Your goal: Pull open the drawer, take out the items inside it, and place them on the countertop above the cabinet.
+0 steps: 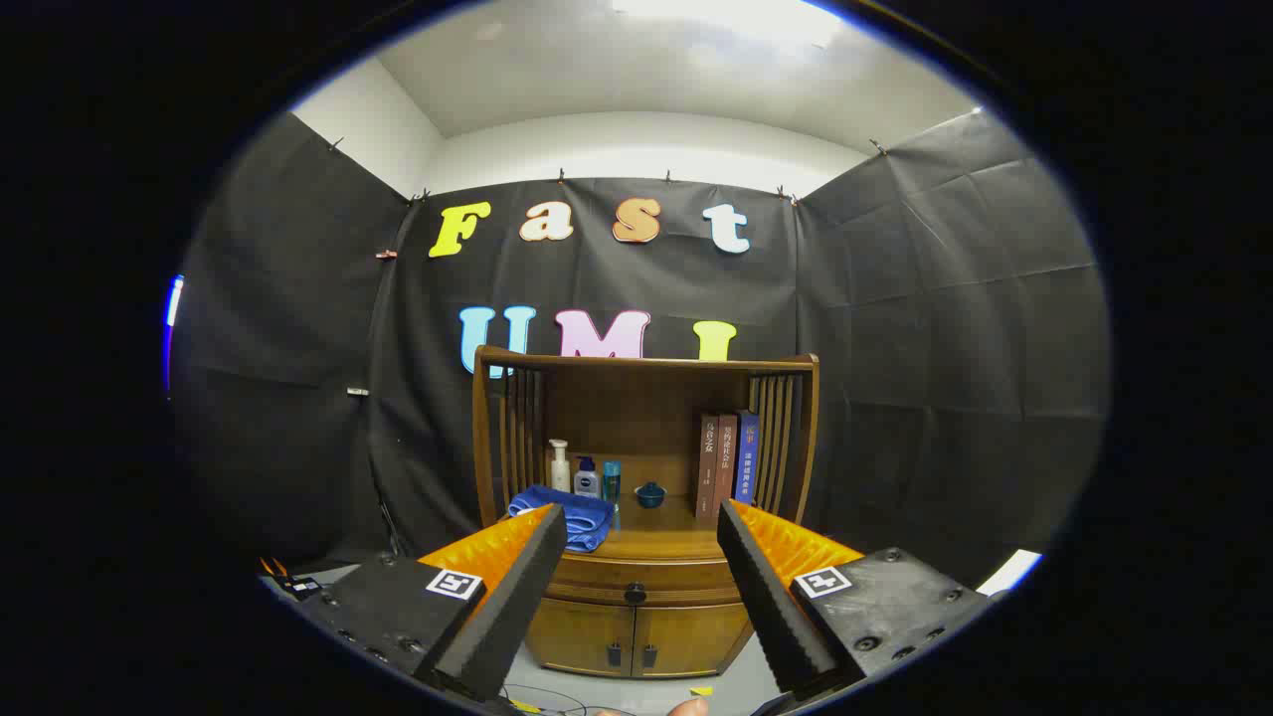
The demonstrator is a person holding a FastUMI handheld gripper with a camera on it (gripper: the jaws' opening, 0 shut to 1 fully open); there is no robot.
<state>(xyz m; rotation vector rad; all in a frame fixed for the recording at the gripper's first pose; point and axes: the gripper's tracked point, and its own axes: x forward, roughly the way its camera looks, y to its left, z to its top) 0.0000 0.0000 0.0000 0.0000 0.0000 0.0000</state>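
Claw [641, 532] held w/ fingers [507, 607] wide apart, nothing between them, not touching anything; it sits well short of the wooden cabinet [641, 626], which shows in the gap between the two fingers. Landmark = the drawer knob [635, 594], a small dark round knob at mid-front of the drawer [646, 577]. Drawer looks closed, front flush w/ cabinet body; contents can't be seen. Directly above the knob is the desk [661, 544], i.e. the cabinet's wooden top, w/ a slatted wooden hutch [646, 363] rising around its back and sides. Above-left of the knob, a folded blue towel [565, 515] lies on the desk, its front edge hanging a bit over the rim, partly hidden by the left finger. Behind the towel, farther above-left of the knob: white pump bottle [559, 465], a small blue-and-white bottle [587, 478] just beside it, then a slim teal bottle [612, 482]. Almost straight above the knob, toward the back, a small blue bowl [650, 494]. Above-right of the knob, three books [726, 462] stand upright against the hutch's right slats. Below the knob, two cabinet doors [636, 636] w/ small dark handles, shut. Below those, pale floor [636, 691] w/ a thin cable and a fingertip [688, 708] at the very bottom.
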